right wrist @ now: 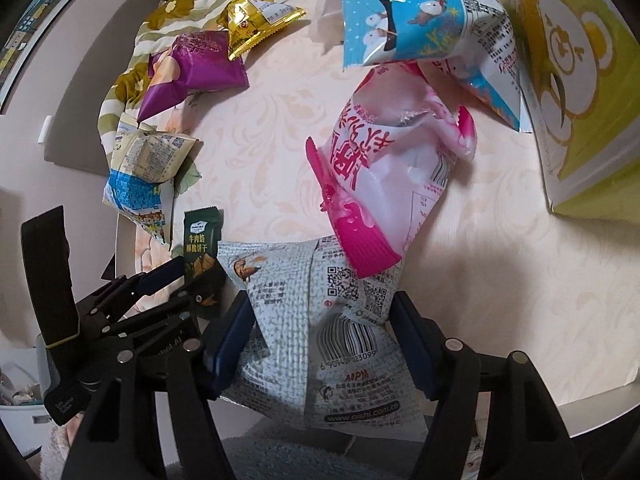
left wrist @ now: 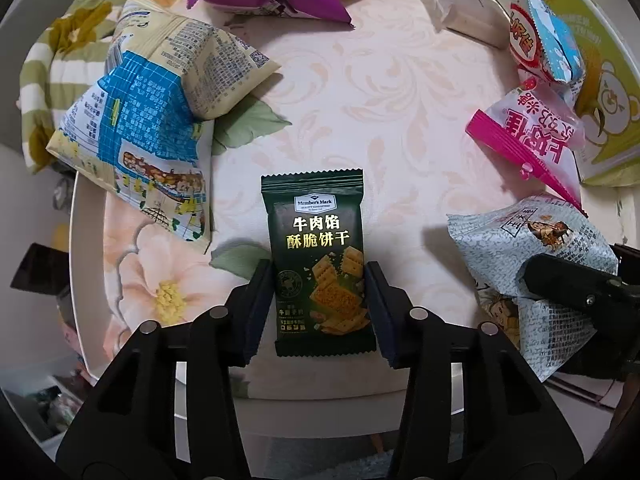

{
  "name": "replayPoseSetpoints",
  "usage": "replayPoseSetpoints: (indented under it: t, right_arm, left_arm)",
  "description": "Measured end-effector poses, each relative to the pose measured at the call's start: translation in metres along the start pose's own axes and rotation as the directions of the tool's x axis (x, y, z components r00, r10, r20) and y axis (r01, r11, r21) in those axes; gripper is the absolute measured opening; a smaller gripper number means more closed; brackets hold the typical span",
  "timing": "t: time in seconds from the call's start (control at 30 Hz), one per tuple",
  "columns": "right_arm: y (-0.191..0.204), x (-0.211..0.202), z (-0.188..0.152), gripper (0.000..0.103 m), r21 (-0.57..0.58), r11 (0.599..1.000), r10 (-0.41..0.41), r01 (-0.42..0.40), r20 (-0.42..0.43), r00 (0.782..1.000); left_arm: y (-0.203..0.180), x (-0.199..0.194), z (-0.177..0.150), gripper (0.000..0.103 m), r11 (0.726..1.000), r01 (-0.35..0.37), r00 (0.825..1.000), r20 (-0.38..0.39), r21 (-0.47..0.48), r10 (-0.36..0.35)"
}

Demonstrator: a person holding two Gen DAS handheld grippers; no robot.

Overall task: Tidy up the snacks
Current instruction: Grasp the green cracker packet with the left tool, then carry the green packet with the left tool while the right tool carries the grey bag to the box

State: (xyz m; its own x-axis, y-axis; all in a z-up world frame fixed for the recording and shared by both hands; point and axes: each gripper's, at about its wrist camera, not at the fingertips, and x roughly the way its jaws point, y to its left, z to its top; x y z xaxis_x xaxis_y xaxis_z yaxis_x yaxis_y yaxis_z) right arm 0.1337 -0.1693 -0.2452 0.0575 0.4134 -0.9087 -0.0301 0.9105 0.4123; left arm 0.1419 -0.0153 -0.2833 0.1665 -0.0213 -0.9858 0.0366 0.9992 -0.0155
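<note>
Two tongs pinching packets: left tongs (left wrist: 320,304) squeezing the dark green biscuit packet (left wrist: 318,256) at six o'clock on the desk (left wrist: 400,120); right tongs (right wrist: 320,340) clamping the grey-white snack bag (right wrist: 312,320), pink packet (right wrist: 372,184) lying at twelve o'clock.

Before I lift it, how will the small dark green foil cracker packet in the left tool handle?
The dark green foil cracker packet looks flat and small, so probably light. Glossy film may slip. The crackers pictured suggest brittle contents, so squeeze gently.
</note>
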Motion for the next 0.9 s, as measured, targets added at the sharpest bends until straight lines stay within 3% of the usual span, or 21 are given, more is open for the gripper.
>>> replayPoseSetpoints:
  t: [0.37,0.9]
  right_arm:
    - [0.01,0.003,0.0,0.063,-0.039,0.999,0.006,-0.006,0.002,1.0]
    - [0.036,-0.014,-0.006,0.056,-0.019,0.998,0.066,-0.065,0.078,0.995]
  left_arm:
    - [0.025,-0.017,0.001,0.04,0.998,0.056,0.998,0.025,0.001,-0.056]
    - [0.049,-0.085,-0.008,0.04,0.996,0.091,0.987,0.132,0.013,-0.092]
